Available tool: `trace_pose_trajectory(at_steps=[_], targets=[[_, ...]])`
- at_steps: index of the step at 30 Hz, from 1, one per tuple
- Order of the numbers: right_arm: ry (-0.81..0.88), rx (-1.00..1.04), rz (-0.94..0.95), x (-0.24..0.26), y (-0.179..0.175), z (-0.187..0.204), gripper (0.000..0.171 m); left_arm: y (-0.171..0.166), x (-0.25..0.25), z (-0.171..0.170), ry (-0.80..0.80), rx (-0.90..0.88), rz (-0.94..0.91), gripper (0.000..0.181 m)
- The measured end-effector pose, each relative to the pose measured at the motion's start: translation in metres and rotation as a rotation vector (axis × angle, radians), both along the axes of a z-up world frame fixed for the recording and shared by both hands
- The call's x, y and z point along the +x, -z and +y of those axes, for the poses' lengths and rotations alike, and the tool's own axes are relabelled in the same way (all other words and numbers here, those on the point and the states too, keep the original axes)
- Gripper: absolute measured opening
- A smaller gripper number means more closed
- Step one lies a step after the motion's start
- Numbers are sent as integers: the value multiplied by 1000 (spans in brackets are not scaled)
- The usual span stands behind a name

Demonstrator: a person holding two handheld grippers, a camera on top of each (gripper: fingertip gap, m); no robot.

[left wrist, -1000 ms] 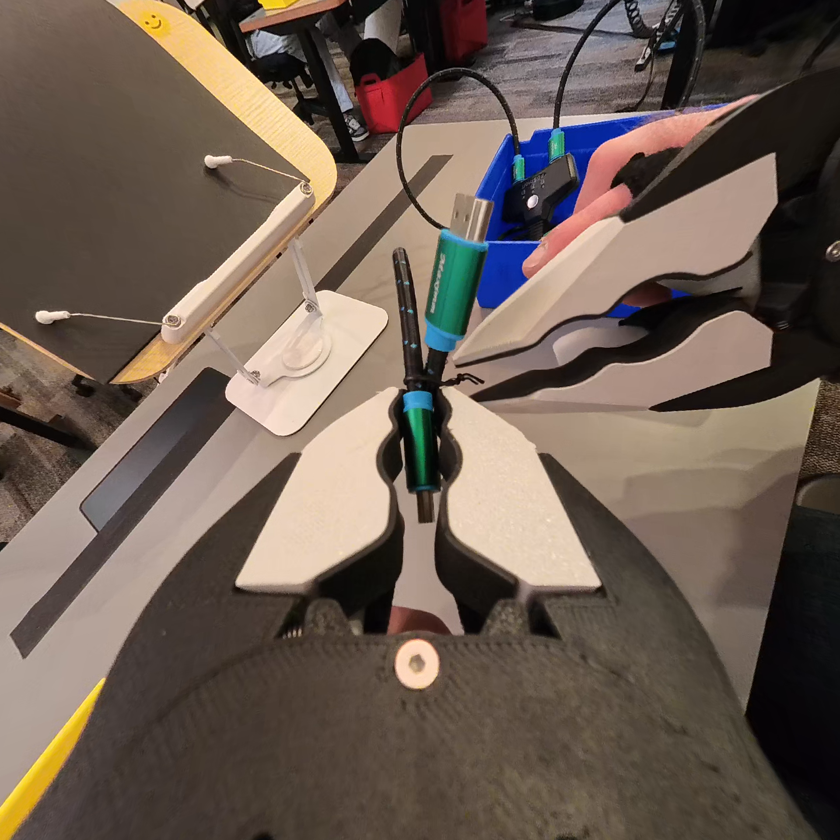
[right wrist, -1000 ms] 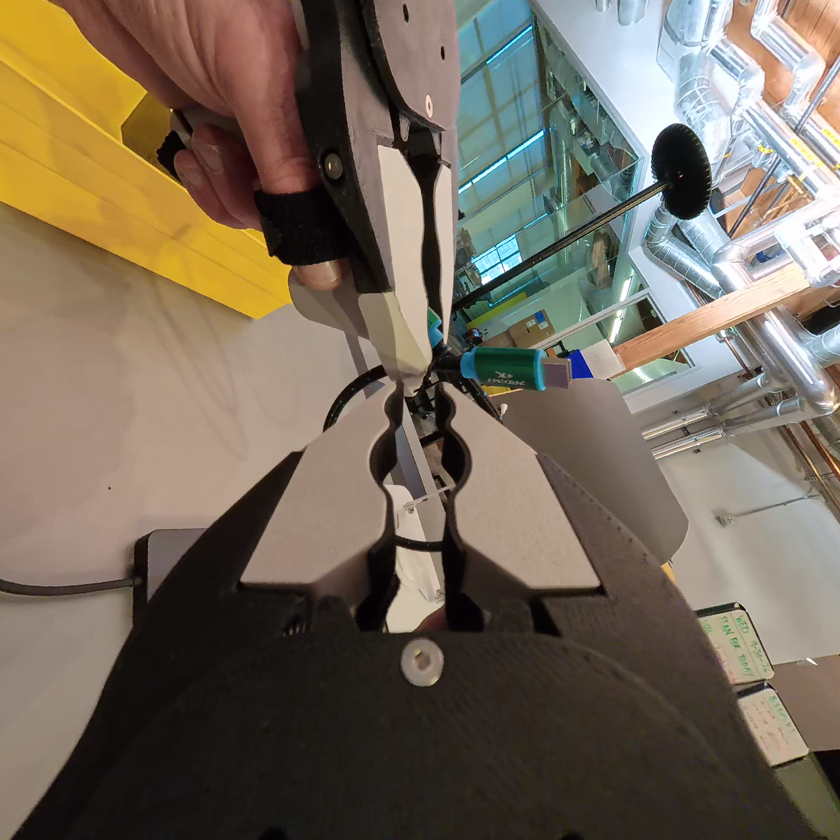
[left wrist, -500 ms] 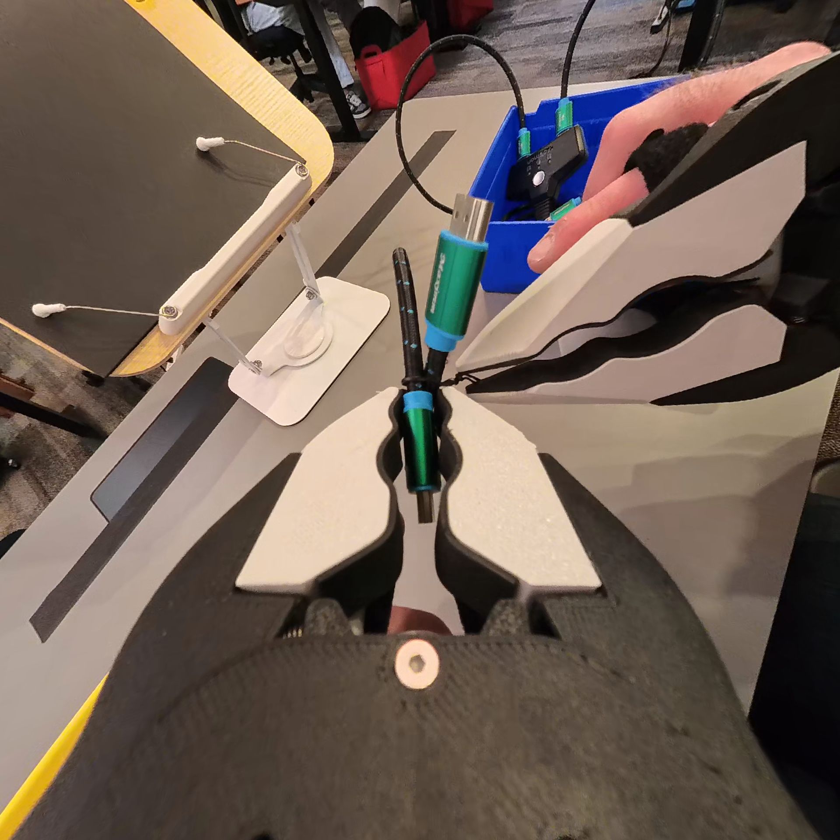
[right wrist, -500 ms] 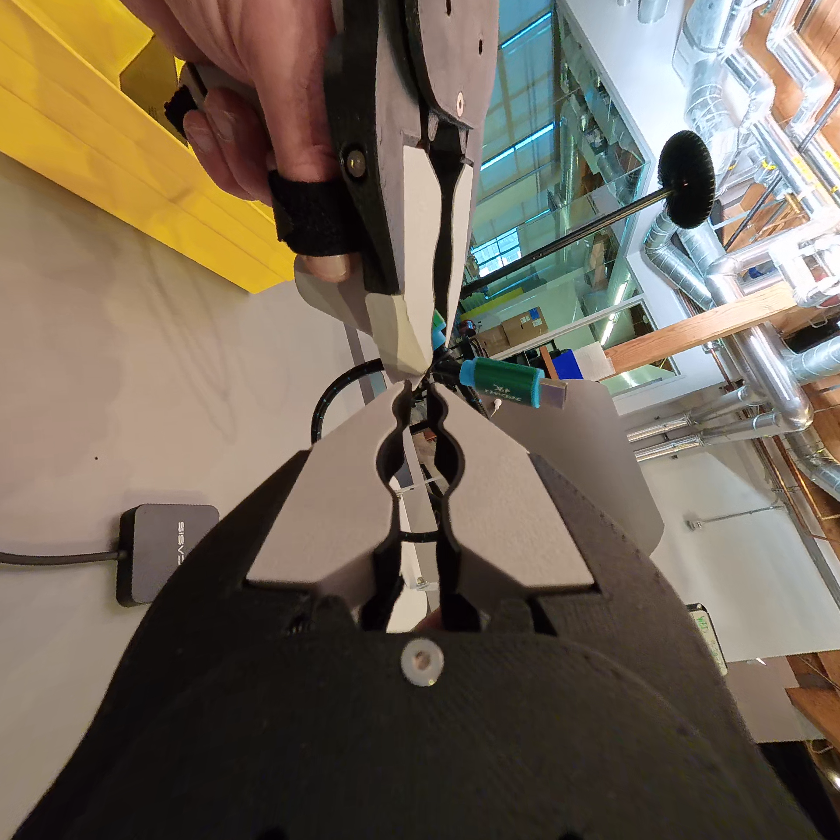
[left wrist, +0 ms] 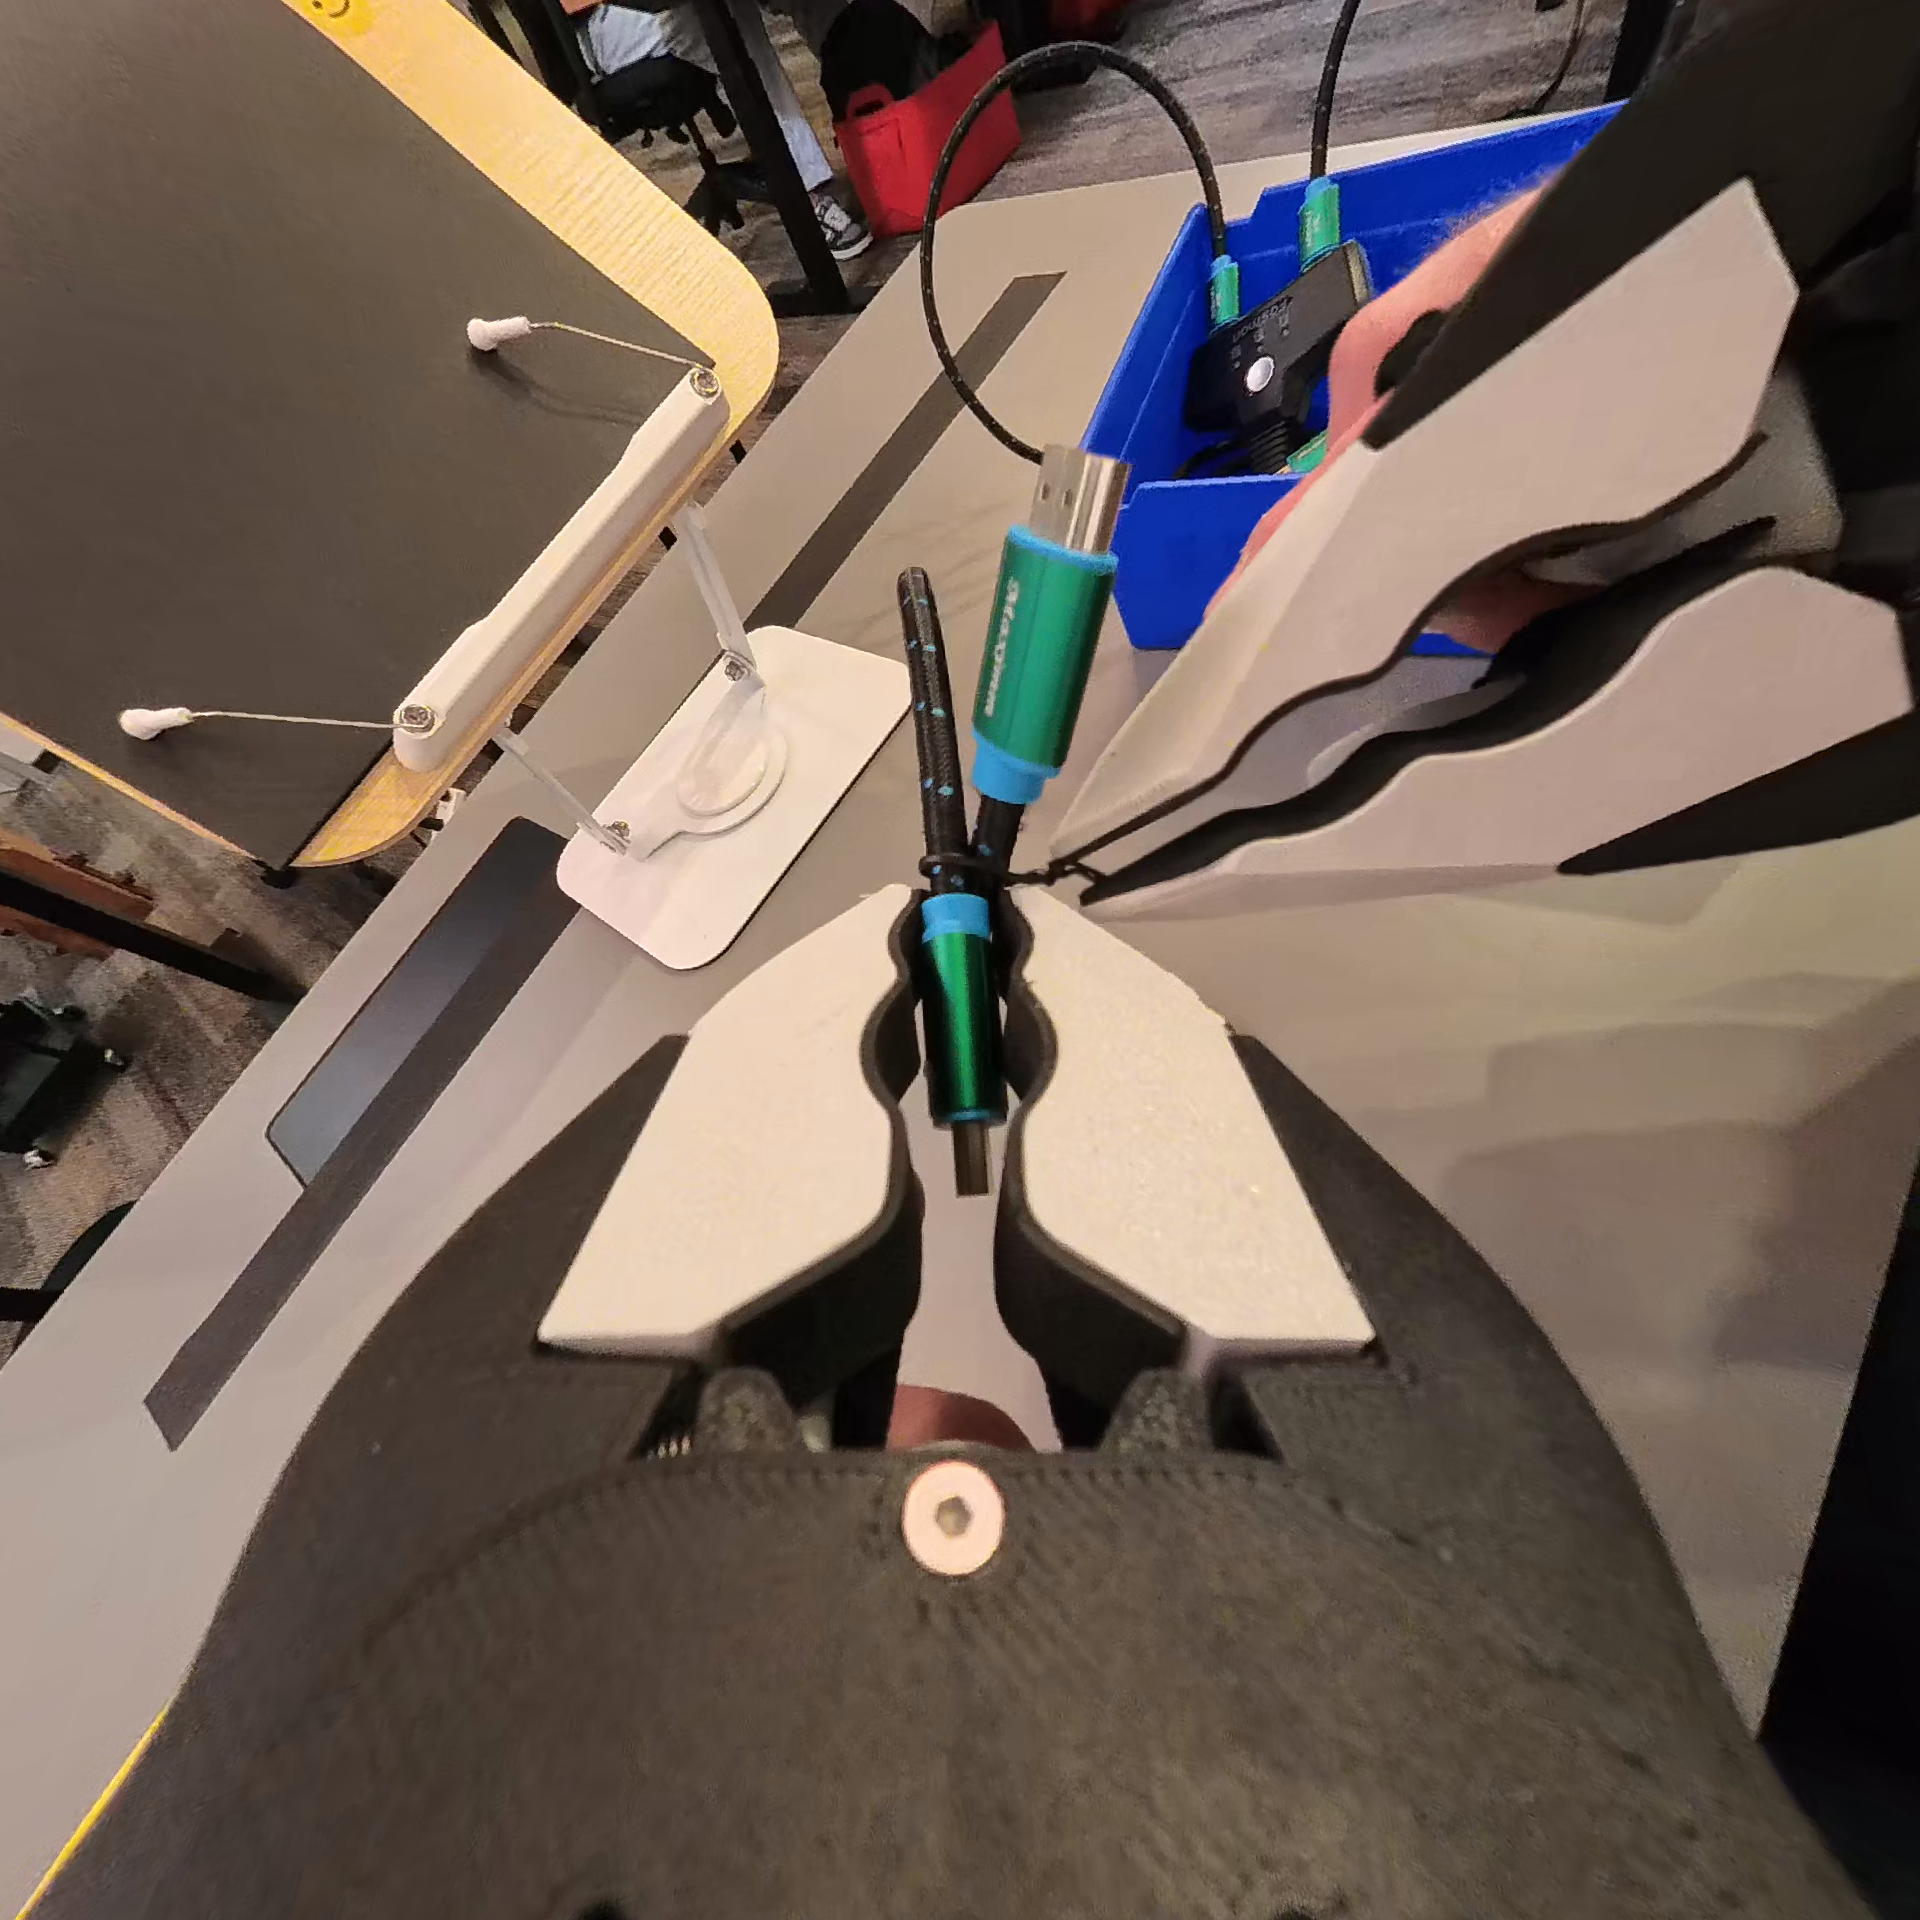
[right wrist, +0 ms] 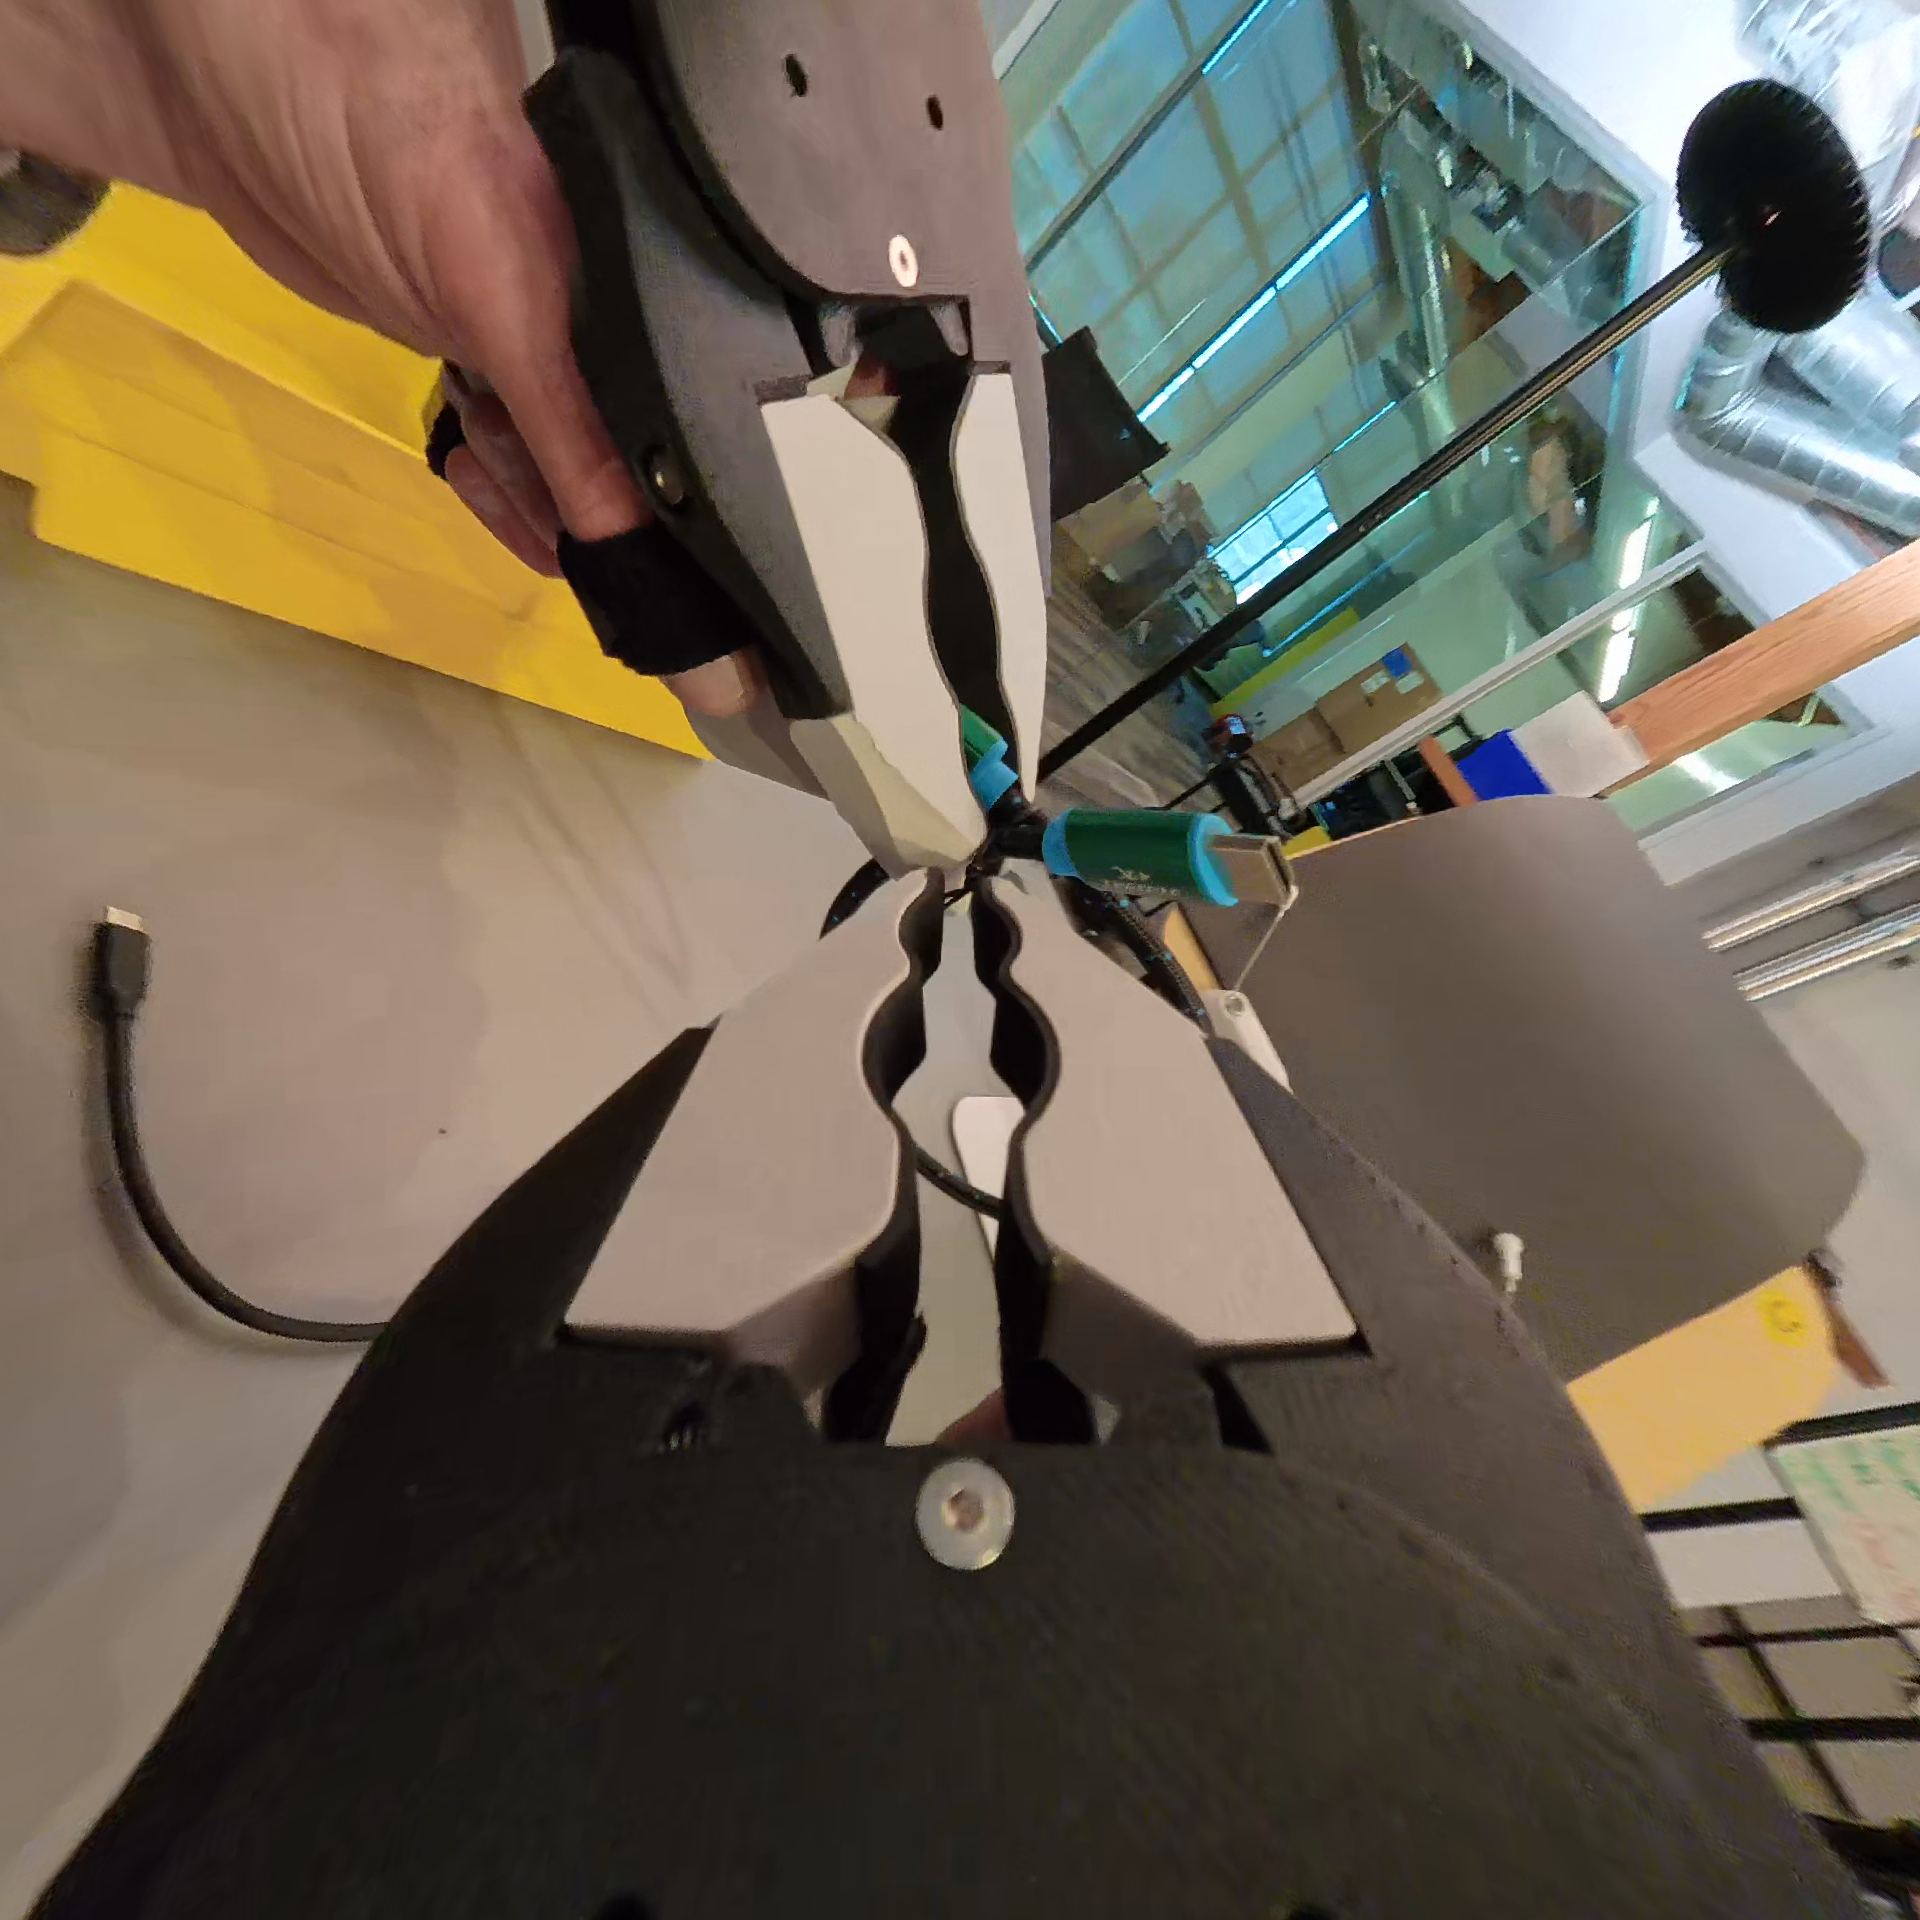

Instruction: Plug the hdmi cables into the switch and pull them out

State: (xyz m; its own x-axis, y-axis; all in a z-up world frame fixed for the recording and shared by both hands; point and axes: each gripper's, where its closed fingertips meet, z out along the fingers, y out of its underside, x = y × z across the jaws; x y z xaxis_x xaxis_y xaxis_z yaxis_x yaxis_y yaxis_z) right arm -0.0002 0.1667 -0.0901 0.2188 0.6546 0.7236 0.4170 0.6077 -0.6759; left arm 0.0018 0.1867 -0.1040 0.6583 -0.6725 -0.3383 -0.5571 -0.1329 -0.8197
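Left wrist view: left tongs point(left wrist: 961, 935) clamp a green plug point(left wrist: 964, 1029) of the braided cable; right tongs point(left wrist: 1081, 878) pinch its thin tie. Far right, a blue bin point(left wrist: 1164, 343) on the bench point(left wrist: 1455, 1039) holds the black switch point(left wrist: 1273, 348) with two green plugs inserted.

1. Left gripper point(left wrist: 961, 914): matte black textured printed housing with one silver hex-socket screw on the centreline.
2. Fingers point(left wrist: 748, 1174): flat pale-grey plates edged in black, with wavy scalloped inner profiles.
3. Right gripper point(right wrist: 956, 904): identical construction.
4. Hand point(right wrist: 343, 208): black fabric strap around one finger.
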Motion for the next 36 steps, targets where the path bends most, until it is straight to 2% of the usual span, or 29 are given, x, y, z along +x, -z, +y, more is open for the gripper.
trace_pose_trajectory(at_steps=[10,17,25,29,36], targets=[[-87,-359,155,-1,0,2,1,-1,-2,2,-8,29,10,10],[-204,-711,352,-2,-6,3,0,-9,-3,4,-11,69,-12,10],[-329,-1015,522,-2,-9,4,0,-13,-5,5,-13,113,-6,10],[-345,-1034,545,-2,-10,3,0,-13,-6,6,-16,105,-23,10],[-309,-832,452,0,-10,-1,6,-14,-4,5,-2,89,-51,10]])
